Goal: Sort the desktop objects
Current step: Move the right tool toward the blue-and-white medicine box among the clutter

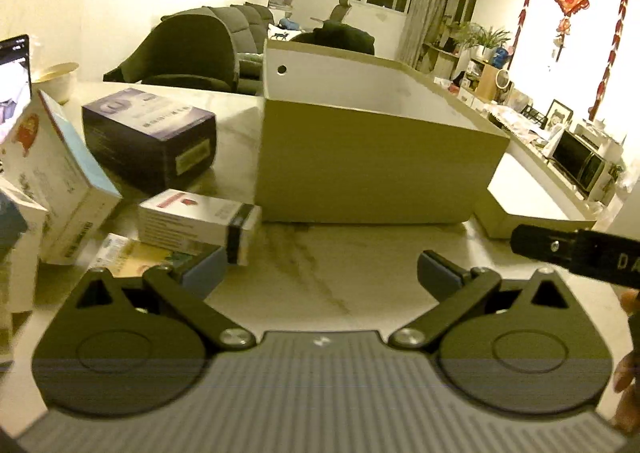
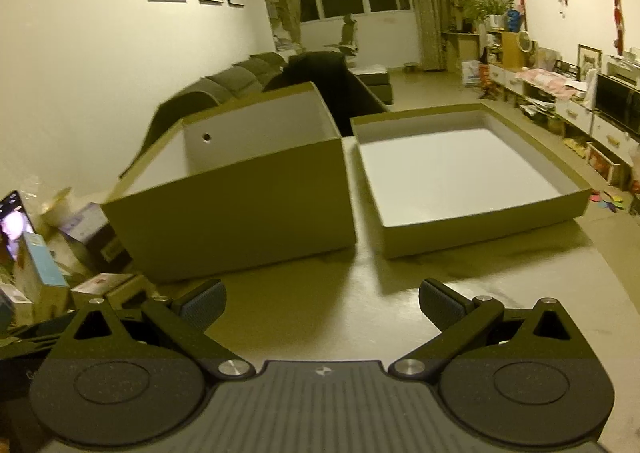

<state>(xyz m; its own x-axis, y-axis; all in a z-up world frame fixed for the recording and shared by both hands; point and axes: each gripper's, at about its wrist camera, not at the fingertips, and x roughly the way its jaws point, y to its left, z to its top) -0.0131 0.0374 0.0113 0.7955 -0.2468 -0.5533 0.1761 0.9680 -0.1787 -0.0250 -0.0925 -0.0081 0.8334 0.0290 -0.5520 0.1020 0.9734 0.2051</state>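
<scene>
Since both tools (left tool [image 1: 320,273], right tool [image 2: 320,301]) hang released and empty, I'd take the small white carton [image 1: 198,219] at frame left squarely, then drop it into the deep box [image 1: 376,157].

One deep cardboard box [image 2: 248,205], one shallow cardboard lid [image 2: 472,189] beside it, one dark purple carton [image 1: 150,135], one red-and-white carton [image 1: 196,221], one tall white-and-blue carton [image 1: 60,177], one flat yellow packet [image 1: 132,253], two grippers, left [image 1: 320,273] and right [image 2: 320,303], both empty, all on one bench [image 1: 344,273]
</scene>
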